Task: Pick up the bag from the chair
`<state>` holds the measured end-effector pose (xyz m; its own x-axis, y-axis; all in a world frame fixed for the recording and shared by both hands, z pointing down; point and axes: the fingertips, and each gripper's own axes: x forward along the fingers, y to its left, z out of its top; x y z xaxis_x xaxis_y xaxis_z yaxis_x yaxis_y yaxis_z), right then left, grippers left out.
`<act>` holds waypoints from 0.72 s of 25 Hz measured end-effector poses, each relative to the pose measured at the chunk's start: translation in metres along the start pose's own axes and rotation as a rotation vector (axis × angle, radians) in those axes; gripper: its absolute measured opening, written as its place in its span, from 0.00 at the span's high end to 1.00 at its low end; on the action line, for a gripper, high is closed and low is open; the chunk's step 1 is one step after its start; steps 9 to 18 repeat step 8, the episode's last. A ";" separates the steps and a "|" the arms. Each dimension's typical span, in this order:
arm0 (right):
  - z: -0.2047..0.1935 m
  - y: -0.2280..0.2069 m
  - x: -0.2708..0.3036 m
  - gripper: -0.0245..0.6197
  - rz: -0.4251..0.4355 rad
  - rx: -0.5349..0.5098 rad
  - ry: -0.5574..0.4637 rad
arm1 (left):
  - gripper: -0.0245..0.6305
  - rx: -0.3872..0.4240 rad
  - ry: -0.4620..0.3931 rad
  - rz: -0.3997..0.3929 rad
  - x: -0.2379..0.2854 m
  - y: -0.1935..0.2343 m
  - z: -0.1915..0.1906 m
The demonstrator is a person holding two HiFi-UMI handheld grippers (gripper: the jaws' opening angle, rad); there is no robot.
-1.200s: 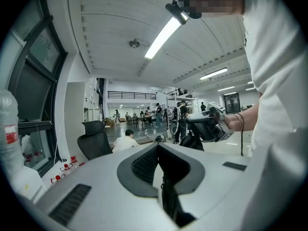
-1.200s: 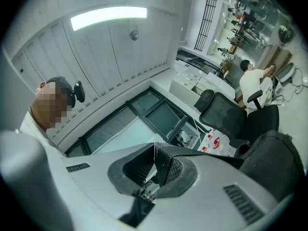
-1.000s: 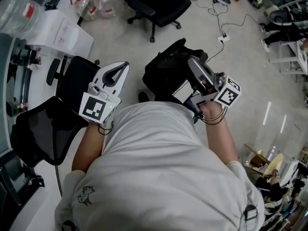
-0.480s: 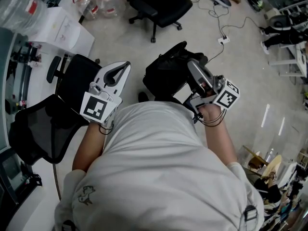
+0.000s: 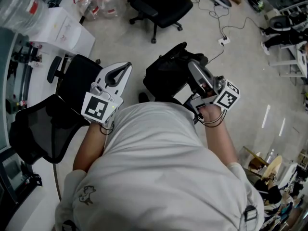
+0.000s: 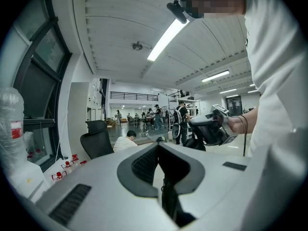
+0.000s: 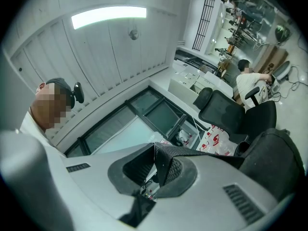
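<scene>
Beside the chair (image 5: 72, 83), the right gripper (image 5: 192, 67) clamps the strap (image 7: 192, 153) of the bag (image 5: 166, 73), whose near edge the shirt (image 5: 159, 162) hides. The left gripper (image 5: 122, 69) has its jaws together, empty.

Black bag (image 5: 163, 76) off chair (image 5: 72, 81), beside it; strap (image 7: 166, 154) clamped in right tongs (image 5: 193, 67).

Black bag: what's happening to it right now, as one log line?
right gripper: shut on black woven strap of black fabric bag | left gripper: shut, empty | black mesh office chair: left of bag
</scene>
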<state>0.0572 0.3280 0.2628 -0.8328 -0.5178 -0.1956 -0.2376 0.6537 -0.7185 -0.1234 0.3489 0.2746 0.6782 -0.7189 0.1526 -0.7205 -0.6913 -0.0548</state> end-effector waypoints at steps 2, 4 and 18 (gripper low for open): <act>0.000 -0.002 -0.001 0.91 0.000 0.002 -0.001 | 0.95 0.002 0.002 -0.007 0.002 -0.003 0.000; 0.003 -0.004 -0.001 0.91 0.001 0.004 0.000 | 0.95 -0.001 0.005 -0.010 0.007 -0.004 0.002; 0.017 -0.009 -0.007 0.91 0.003 0.010 -0.001 | 0.95 -0.009 0.011 -0.008 0.021 -0.007 0.009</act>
